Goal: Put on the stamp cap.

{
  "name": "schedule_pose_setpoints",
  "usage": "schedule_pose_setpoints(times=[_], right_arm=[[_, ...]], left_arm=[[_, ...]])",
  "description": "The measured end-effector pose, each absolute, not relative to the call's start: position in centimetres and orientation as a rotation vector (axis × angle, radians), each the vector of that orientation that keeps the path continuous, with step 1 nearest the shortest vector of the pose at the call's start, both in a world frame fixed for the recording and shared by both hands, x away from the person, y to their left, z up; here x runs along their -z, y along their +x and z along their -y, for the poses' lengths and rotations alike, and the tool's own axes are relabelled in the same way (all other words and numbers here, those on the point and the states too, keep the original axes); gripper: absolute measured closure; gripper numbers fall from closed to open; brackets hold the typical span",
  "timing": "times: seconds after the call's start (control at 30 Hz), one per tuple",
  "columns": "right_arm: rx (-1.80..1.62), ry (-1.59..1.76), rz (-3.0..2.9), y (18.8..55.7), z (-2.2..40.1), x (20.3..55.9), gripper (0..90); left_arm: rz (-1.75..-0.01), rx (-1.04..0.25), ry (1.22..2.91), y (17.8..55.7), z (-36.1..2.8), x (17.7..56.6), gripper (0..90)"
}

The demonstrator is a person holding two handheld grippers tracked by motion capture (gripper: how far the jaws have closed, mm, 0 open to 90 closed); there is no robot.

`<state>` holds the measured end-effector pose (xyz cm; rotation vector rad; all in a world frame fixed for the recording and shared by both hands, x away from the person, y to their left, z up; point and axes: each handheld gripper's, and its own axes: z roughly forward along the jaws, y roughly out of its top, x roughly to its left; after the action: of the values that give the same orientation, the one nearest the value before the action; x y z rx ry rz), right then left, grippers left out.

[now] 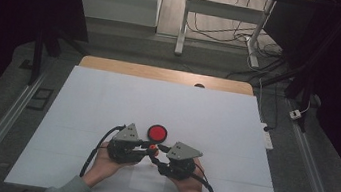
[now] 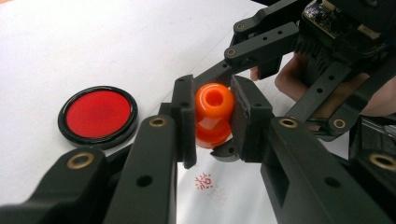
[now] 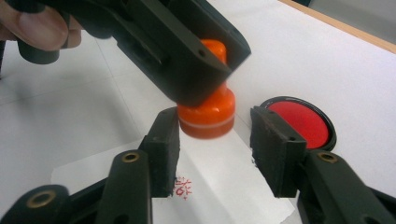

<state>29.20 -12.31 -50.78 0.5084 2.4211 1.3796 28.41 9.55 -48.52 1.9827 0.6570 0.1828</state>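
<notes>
A small orange stamp [image 2: 214,112] with a knob top is held above the table, and my left gripper [image 2: 212,116] is shut on its upper part. My right gripper [image 3: 215,135] is open with its pads on either side of the stamp's wide base [image 3: 208,116]; the right pad stands clear of it. In the high view both grippers meet at the stamp [image 1: 152,148] near the table's front middle. Under the stamp lies a white paper slip [image 3: 219,186] bearing a red stamped mark [image 3: 183,186]. A round red ink pad [image 1: 157,133] in a black case sits just behind.
A large white sheet [image 1: 107,102] covers the wooden table [image 1: 161,73]. The ink pad [image 2: 98,114] lies close beside my left gripper's jaws. Two hands hold the grippers at the front edge. Desk legs and cables stand on the floor beyond the table.
</notes>
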Motion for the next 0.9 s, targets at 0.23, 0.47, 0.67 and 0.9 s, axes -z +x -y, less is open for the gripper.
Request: schedule_pose_setpoints(times=[0.23,0.47,0.67,0.9], right_arm=[[-1.388,0.510,-2.439,29.4,12.8,50.8,45.8],[-1.380,0.548,-2.419,29.5,14.4,50.7,44.3],[-1.342,0.598,-2.377,29.6,17.0,50.4,44.1],[-1.314,0.674,-2.335,29.6,21.0,50.0,44.0]], left_arm=[[-0.667,-0.185,1.973,28.5,-10.0,48.3,72.0],[-0.677,-0.191,1.966,28.7,-10.4,48.1,72.0],[-0.681,-0.190,1.964,28.7,-10.5,48.0,72.0],[-0.689,-0.192,1.959,28.7,-10.7,47.9,72.0]])
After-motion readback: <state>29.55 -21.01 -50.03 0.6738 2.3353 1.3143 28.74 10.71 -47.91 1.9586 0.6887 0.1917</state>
